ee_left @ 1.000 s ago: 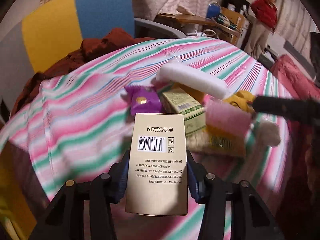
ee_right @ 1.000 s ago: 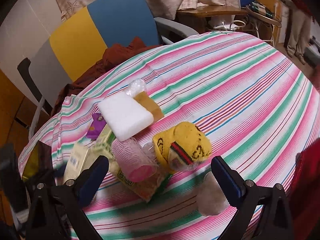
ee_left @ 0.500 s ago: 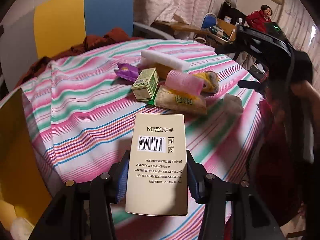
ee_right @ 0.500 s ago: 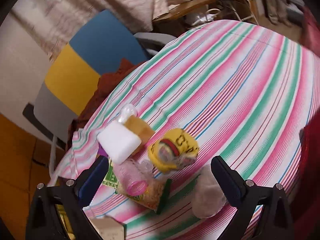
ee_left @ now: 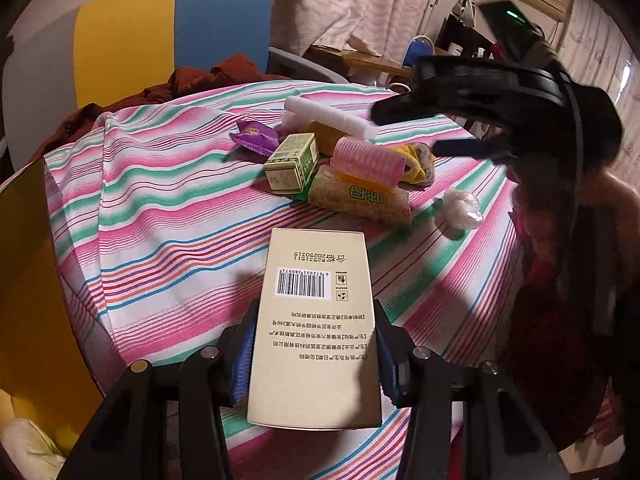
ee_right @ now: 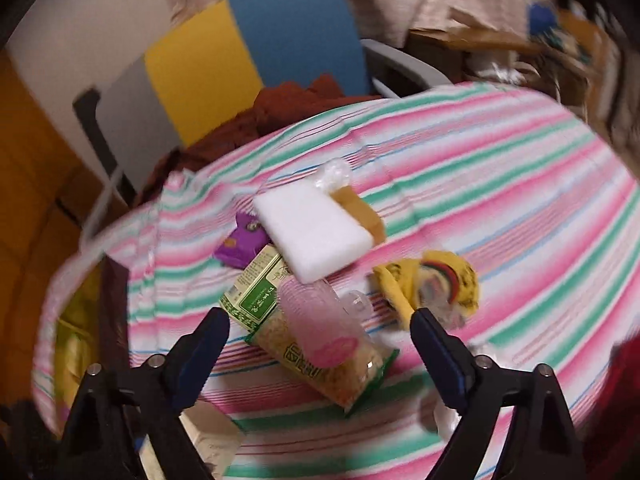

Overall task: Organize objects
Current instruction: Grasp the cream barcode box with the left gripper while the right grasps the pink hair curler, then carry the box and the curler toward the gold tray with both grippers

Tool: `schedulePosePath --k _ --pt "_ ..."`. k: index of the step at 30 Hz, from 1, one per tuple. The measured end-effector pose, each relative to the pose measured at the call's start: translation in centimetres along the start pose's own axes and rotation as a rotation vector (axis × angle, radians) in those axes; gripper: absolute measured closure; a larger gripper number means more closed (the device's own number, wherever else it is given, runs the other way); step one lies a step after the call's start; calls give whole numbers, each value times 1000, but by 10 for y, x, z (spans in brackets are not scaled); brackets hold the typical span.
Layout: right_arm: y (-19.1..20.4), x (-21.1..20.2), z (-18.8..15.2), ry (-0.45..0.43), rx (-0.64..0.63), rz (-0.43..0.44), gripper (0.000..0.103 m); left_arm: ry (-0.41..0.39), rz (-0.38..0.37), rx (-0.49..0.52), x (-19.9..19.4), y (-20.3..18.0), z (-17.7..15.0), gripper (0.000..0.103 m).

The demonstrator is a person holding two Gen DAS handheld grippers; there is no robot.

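Note:
My left gripper (ee_left: 314, 344) is shut on a tan box with a barcode (ee_left: 316, 320), held above the near edge of the striped table (ee_left: 160, 216). Farther on lies a pile: a green box (ee_left: 294, 158), a pink roller (ee_left: 368, 160), a yellow snack packet (ee_left: 360, 200), a white foam block (ee_left: 332, 118), a purple packet (ee_left: 256, 138) and a yellow sock bundle (ee_left: 418, 162). My right gripper (ee_right: 320, 324) hangs open over the pink roller (ee_right: 320, 320) and the snack packet (ee_right: 332, 364); it also shows as a dark shape, the right gripper (ee_left: 480, 120), at upper right in the left wrist view.
A white crumpled wad (ee_left: 462, 208) lies apart at the pile's right. A yellow and blue chair (ee_left: 172, 36) with a brown cloth (ee_left: 192, 84) stands behind the table. A yellow bin (ee_left: 32, 280) sits at the left, below the table edge.
The right gripper has come down and closer over the pile, now straddling the pink roller. The left gripper has kept hold of the tan box and drawn back slightly.

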State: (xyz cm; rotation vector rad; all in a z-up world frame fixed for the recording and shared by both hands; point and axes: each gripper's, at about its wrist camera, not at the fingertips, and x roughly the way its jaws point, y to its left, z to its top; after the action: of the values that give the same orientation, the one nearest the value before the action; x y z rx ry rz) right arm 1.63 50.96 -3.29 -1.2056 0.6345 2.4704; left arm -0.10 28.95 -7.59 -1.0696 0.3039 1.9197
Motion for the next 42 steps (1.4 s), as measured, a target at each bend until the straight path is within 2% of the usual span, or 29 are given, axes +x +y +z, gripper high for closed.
schedulePosePath --k 4,5,6,7,9,13,17,20,25,28,36,42 --pt "13 29 6 60 -129 -101 21 6 -4 -2 3 2 -2 52" --pt "15 36 7 76 -148 -117 28 17 -4 -8 5 3 -2 52" --pt "15 42 8 96 -166 -135 41 35 -5 -20 9 5 -3 52" --pt "14 48 6 124 -181 -149 49 45 -8 -31 12 7 -5 52" --pt "13 52 3 145 -207 -180 61 39 -9 -37 11 6 -6 52" --pt "12 38 4 100 -186 -99 65 34 22 -36 7 6 -7 53" --pt "16 21 6 50 -168 70 65 1 60 -29 -9 6 -7 53" --pt "26 12 2 44 -180 197 65 -41 96 1 -25 -1 -5 53" --pt "39 4 -3 46 -201 319 65 -108 111 17 -52 -7 1 53" --pt "41 1 -7 48 -193 349 65 -127 128 9 -63 -5 2 52" --pt "52 -3 -14 61 -199 325 65 -163 138 -46 -88 14 -2 52" --pt "87 -19 -18 27 -235 345 65 -206 167 -129 -112 43 -8 52"
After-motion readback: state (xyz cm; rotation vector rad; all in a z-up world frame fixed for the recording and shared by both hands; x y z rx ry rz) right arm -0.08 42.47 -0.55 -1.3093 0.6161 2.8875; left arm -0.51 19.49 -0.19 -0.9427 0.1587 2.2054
